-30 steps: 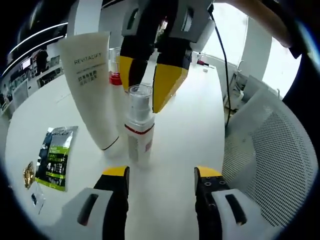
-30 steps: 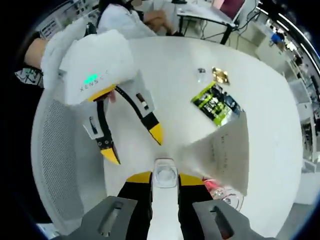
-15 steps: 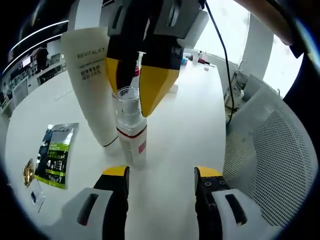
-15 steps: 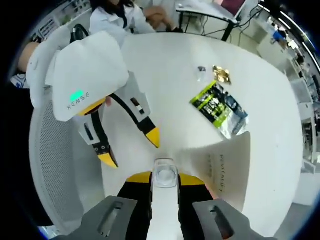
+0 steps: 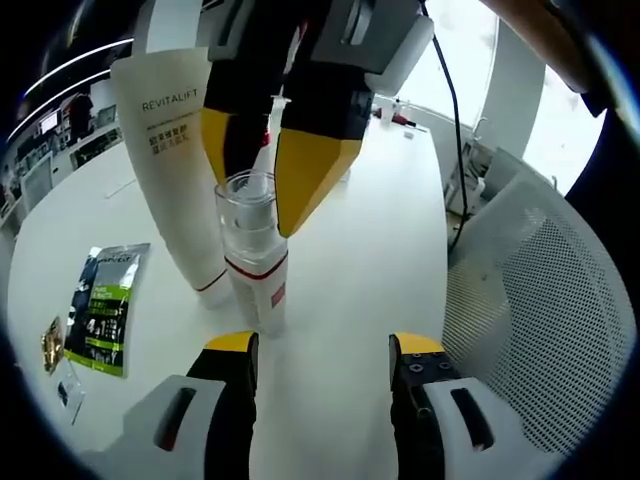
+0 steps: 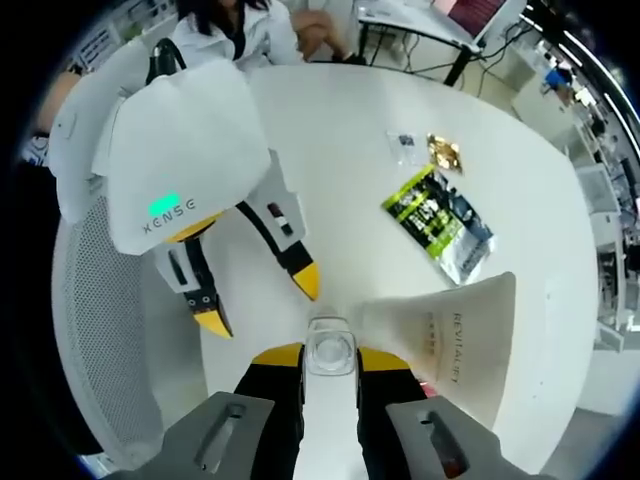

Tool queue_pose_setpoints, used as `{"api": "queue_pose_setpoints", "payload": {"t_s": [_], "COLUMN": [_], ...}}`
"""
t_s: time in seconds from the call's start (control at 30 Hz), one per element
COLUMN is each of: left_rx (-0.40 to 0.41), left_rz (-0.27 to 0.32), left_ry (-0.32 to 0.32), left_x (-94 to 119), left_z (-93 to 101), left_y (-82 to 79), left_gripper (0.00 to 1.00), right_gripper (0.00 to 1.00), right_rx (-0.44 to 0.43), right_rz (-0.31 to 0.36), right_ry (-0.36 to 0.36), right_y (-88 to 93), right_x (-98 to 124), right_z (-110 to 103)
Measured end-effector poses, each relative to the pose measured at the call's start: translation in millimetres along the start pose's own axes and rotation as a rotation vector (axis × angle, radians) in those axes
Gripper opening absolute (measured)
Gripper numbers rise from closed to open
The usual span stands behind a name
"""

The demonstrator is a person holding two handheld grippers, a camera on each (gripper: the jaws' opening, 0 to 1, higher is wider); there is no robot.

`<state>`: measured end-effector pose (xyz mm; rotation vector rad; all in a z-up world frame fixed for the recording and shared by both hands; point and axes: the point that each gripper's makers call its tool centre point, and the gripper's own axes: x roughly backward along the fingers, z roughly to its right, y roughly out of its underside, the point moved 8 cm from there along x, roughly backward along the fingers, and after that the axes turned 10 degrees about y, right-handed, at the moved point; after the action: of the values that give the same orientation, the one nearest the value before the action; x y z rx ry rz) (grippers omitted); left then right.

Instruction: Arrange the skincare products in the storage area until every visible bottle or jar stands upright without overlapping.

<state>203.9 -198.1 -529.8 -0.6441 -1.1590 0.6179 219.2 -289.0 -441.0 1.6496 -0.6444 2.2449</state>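
standing on the round white table [image 5: 370,230], a small clear-capped spray bottle [image 5: 253,262] is seen in the left gripper view, upright, with a red band below its cap and its base on the tabletop. it is gripped near the cap from above by the right gripper [image 5: 268,190], whose yellow-tipped jaws are closed against either side of it. just left of the bottle and touching or nearly touching it, a tall white tube [image 5: 180,170] marked "revitalift" stands on its cap end. farther left of the jaws, a green and silver sachet [image 5: 105,308] lies flat, with a small gold wrapper [image 5: 52,344] beside it near the table edge. the left gripper [image 5: 322,352] is held low in front of the bottle, its two jaws spread wide apart with nothing between them. to the right of these jaws a white mesh chair back [image 5: 540,310] is seen beyond the table edge. in the right gripper view, the left gripper [image 6: 255,300] is seen to the left of the bottle, parted and clear of it; the bottle's clear cap [image 6: 329,348] sits straight ahead, pinched between the right gripper's own jaws. to the right of those jaws the white tube [image 6: 450,335] rises, and beyond it lie the sachet [image 6: 440,222] and the gold wrapper [image 6: 442,151].
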Motion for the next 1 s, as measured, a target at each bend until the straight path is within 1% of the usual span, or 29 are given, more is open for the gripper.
{"api": "queue_pose_setpoints", "payload": {"t_s": [0.87, 1.0], "left_rx": [0.008, 0.008], "left_rz": [-0.016, -0.018], "left_ry": [0.011, 0.009], "left_x": [3.2, 4.0], "left_z": [-0.6, -0.4], "left_y": [4.1, 4.3], "left_gripper": [0.47, 0.47], "right_gripper": [0.11, 0.13], "right_rx": [-0.014, -0.016], "right_rz": [0.011, 0.015], "right_ry": [0.02, 0.025], "right_y": [-1.6, -1.6], "right_x": [-0.7, -0.2], "right_z": [-5.0, -6.0]}}
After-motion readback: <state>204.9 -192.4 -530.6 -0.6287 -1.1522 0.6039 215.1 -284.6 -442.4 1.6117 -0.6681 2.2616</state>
